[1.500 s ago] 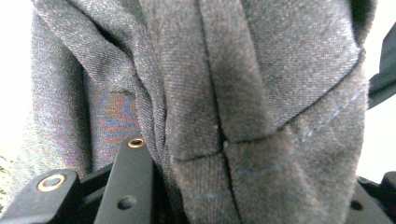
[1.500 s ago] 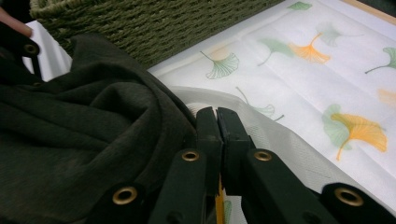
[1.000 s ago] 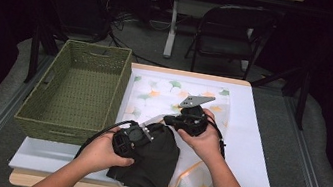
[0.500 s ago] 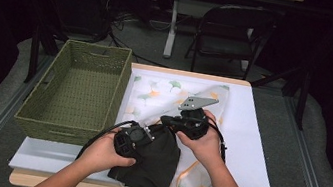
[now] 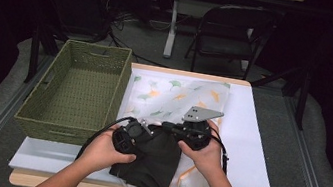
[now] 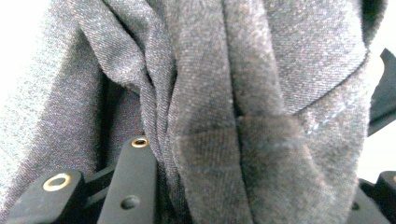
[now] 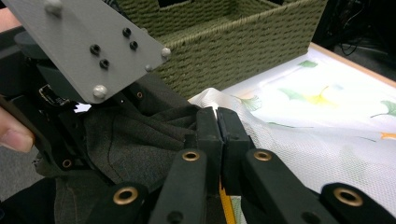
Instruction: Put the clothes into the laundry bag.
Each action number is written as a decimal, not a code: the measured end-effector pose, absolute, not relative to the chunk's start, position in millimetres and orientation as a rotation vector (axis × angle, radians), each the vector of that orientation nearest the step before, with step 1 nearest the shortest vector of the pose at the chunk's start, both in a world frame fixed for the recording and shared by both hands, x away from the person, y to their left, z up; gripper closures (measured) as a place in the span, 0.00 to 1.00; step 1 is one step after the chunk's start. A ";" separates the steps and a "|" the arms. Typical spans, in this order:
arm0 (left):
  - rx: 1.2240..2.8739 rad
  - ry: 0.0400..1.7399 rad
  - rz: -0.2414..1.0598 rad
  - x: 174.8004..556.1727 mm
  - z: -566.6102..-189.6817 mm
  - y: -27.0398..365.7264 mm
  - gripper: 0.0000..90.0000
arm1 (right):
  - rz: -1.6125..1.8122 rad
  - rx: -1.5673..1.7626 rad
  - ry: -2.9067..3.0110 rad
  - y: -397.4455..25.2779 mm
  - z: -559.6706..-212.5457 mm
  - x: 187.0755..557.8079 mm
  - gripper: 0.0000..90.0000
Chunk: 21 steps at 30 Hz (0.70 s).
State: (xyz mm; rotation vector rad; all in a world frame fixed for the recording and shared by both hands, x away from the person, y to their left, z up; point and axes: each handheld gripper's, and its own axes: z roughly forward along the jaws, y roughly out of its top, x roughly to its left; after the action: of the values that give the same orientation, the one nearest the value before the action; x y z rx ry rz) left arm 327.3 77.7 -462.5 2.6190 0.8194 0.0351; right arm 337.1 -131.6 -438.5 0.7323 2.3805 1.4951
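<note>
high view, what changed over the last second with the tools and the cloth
Little moved. The right tool crept slightly toward the left tool, staying shut on the leaf-print mesh cloth beside the dark garment, whose folds remain between the left tool's jaws. The green basket kept its place.

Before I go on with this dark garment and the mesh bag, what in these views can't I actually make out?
- Left gripper: in its own view the dark garment covers the jaw tips, so the grip is unclear.
- Right gripper: jaws pressed together at the leaf-print mesh bag; whether garment is also pinched is hidden.
- Bag opening: high view, covered by both hands and the garment.
- Green basket: its near inside wall is hidden by its rim.
</note>
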 end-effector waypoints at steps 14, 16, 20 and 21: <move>2.534 0.880 0.101 334.0 -453.4 66.8 0.69 | 1.537 0.746 2.313 -136.7 -431.2 336.6 0.99; 2.525 0.887 0.100 335.5 -458.1 66.2 0.69 | 1.538 0.745 2.326 -135.4 -433.3 335.7 0.99; 2.531 0.900 0.086 340.0 -467.7 64.2 0.69 | 1.528 0.736 2.358 -132.3 -436.7 334.0 0.99; 2.525 0.904 0.087 340.9 -469.4 63.7 0.69 | 1.524 0.733 2.367 -131.0 -437.8 333.3 0.99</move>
State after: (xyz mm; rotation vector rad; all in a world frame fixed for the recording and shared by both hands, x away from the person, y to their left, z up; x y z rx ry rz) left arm 340.9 63.7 -469.4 2.5250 0.9043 0.0871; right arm 333.3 -131.0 -437.8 0.7328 2.3675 1.5238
